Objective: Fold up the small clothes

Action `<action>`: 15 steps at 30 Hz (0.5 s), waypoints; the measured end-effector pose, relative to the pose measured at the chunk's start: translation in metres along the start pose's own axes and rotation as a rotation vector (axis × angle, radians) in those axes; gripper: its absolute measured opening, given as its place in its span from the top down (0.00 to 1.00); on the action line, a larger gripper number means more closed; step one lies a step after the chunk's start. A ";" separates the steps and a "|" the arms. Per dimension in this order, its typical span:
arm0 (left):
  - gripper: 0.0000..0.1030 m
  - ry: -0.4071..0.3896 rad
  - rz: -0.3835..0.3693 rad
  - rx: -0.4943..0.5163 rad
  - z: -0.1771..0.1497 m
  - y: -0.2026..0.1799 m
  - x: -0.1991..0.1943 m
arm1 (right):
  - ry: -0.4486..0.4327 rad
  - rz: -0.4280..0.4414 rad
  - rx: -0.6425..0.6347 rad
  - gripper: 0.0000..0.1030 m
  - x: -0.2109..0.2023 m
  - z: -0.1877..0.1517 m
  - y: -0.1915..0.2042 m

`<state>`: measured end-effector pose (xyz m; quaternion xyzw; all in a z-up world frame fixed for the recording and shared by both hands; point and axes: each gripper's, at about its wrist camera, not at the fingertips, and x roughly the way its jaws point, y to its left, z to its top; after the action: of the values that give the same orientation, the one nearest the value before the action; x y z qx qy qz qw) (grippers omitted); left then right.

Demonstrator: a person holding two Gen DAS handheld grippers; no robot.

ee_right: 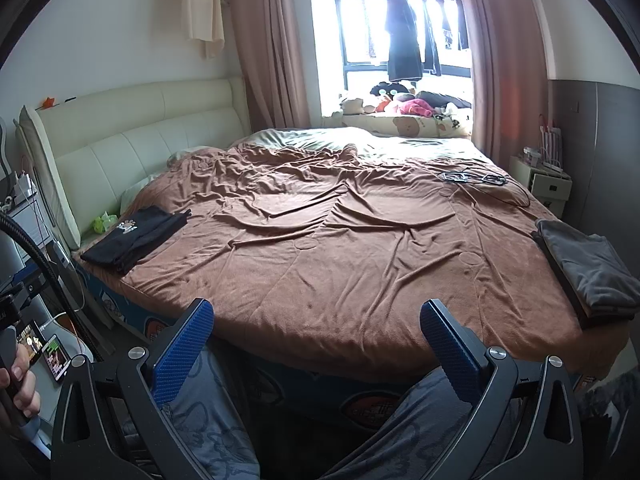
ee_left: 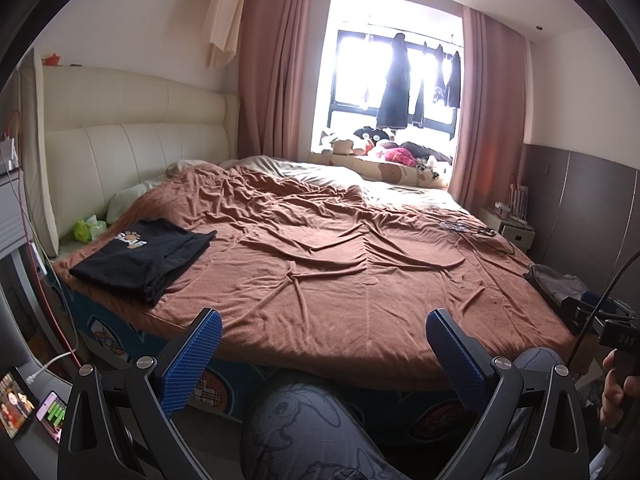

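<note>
A folded black garment [ee_left: 144, 256] with a paw print lies on the bed's near left corner, and shows again as the black garment [ee_right: 136, 238] in the right wrist view. A folded grey garment [ee_right: 592, 272] sits at the bed's right edge; the left wrist view catches only part of the grey garment [ee_left: 556, 284]. My left gripper [ee_left: 324, 320] is open above the bed's front edge, nothing between its blue pads [ee_left: 192, 364]. My right gripper [ee_right: 316, 312] is open too, well short of both garments.
A wrinkled brown blanket [ee_right: 340, 240] covers the bed. Cables [ee_right: 476, 178] lie on its far right. The person's knees [ee_left: 304, 432] are below the grippers. A cream headboard [ee_left: 132, 140], a nightstand [ee_right: 548, 184], a phone and a tablet [ee_right: 44, 348] on the left, and plush toys by the window surround it.
</note>
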<state>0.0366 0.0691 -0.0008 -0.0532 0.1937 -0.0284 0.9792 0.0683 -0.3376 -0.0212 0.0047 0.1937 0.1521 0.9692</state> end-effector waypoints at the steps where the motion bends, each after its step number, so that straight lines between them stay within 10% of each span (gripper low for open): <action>1: 0.00 0.000 0.000 0.001 0.000 0.000 0.000 | 0.000 0.001 0.000 0.00 0.000 0.000 0.000; 15: 0.00 0.002 0.005 -0.005 0.000 0.000 -0.001 | 0.000 0.002 0.002 0.00 0.000 0.000 0.000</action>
<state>0.0353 0.0695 -0.0005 -0.0551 0.1950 -0.0253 0.9789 0.0679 -0.3373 -0.0212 0.0059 0.1941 0.1526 0.9690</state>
